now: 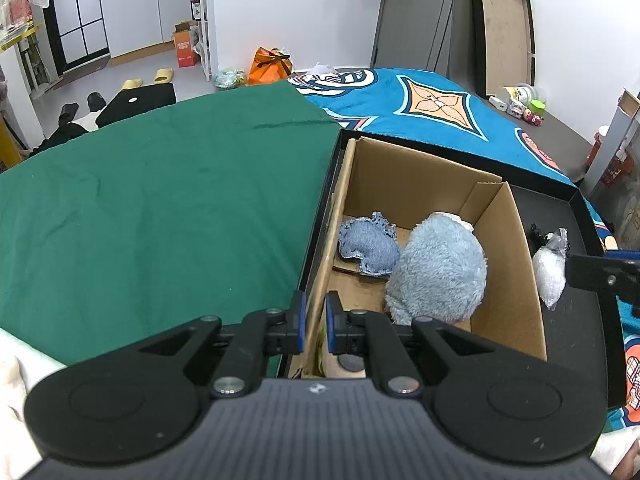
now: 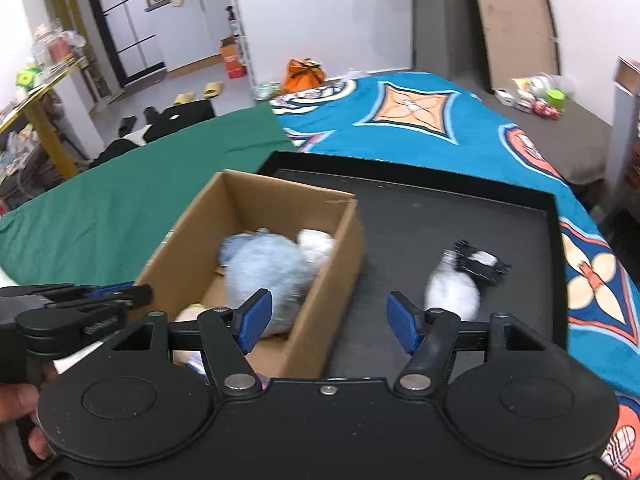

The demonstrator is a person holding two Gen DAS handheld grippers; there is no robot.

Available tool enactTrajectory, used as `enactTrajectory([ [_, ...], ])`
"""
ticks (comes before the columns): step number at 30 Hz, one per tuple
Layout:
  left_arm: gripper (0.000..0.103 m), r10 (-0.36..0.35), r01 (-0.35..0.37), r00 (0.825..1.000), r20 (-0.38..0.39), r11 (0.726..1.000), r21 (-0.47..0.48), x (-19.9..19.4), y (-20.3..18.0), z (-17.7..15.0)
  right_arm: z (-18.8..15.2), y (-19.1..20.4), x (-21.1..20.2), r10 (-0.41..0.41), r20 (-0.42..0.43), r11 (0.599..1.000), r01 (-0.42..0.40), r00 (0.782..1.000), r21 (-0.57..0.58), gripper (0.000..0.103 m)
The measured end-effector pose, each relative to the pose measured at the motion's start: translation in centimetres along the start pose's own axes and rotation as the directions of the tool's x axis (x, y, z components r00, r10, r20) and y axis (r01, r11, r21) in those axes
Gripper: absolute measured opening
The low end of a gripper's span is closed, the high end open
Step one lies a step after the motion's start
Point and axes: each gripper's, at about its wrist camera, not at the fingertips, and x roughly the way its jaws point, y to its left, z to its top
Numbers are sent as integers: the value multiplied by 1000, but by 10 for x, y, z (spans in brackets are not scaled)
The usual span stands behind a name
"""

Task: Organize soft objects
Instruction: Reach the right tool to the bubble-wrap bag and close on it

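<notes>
A cardboard box [image 1: 516, 256] stands in a black tray [image 1: 580, 320] on the bed. Inside it lie a fluffy light-blue plush [image 1: 440, 268] and a denim pouch [image 1: 370, 246]. My left gripper [image 1: 316, 324] is shut on the box's left wall [image 1: 332, 240]. In the right wrist view the box [image 2: 336, 256] holds the blue plush [image 2: 268, 276] and a white soft item [image 2: 316, 244]. My right gripper [image 2: 328, 320] is open and empty above the box's right wall. A white pouch with black trim [image 2: 456, 288] lies on the tray [image 2: 440, 208]; it also shows in the left wrist view [image 1: 550, 268].
A green cloth [image 1: 160, 200] covers the bed's left part and a blue patterned blanket [image 1: 432, 112] the right. Small items [image 1: 520, 104] sit on a grey surface at the far right. An orange bag [image 1: 270, 66] and slippers [image 1: 148, 80] lie on the floor beyond.
</notes>
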Motion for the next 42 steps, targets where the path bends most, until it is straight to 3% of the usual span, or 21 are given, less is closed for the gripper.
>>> enactTrajectory([
  [19,14,85,-85,996,8,994,70,-2,-15,-1,-22,-52,9,-49,-4,996,49,999,75,63],
  [42,27,233,-227,972,-5,953,201,12,-43,-2,-45,-110,56,-26,11,982,24,1000,186,63],
])
